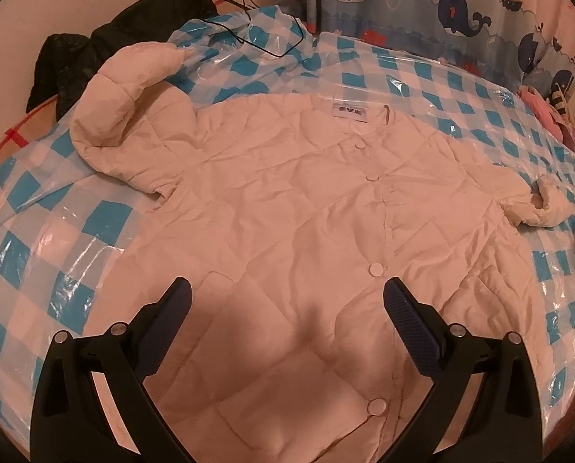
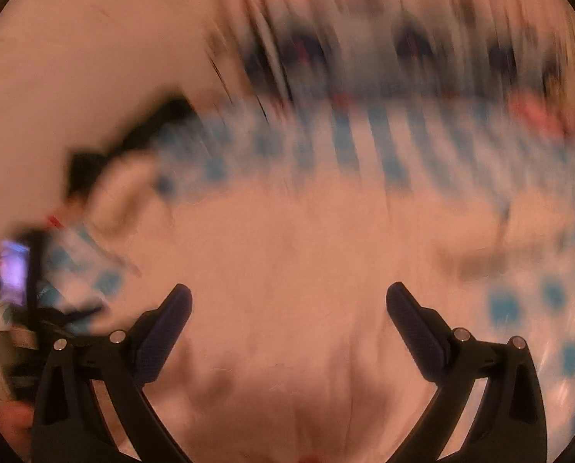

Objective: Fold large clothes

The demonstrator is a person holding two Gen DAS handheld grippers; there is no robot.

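A pale pink quilted jacket (image 1: 287,208) with a row of round snap buttons (image 1: 376,269) lay spread front-up on a glossy blue-and-white checked plastic sheet (image 1: 36,239), its white neck label (image 1: 346,112) at the far edge. The left gripper (image 1: 287,301) hovered above the jacket's lower front, its two dark fingers (image 1: 410,328) spread wide and holding nothing. The jacket's puffy sleeve (image 1: 113,115) on the left of the button row was bent back over the shoulder, while the opposite cuff (image 1: 542,204) curled on the sheet to the right. Beyond the jacket's collar hung a curtain printed with navy whales (image 1: 461,4); a crumpled black garment (image 1: 94,54) sat past the bent sleeve. The right wrist view was heavily motion-blurred, yet the right gripper (image 2: 289,305) showed its fingers (image 2: 167,328) equally wide apart over the same jacket (image 2: 287,270), gripping nothing.
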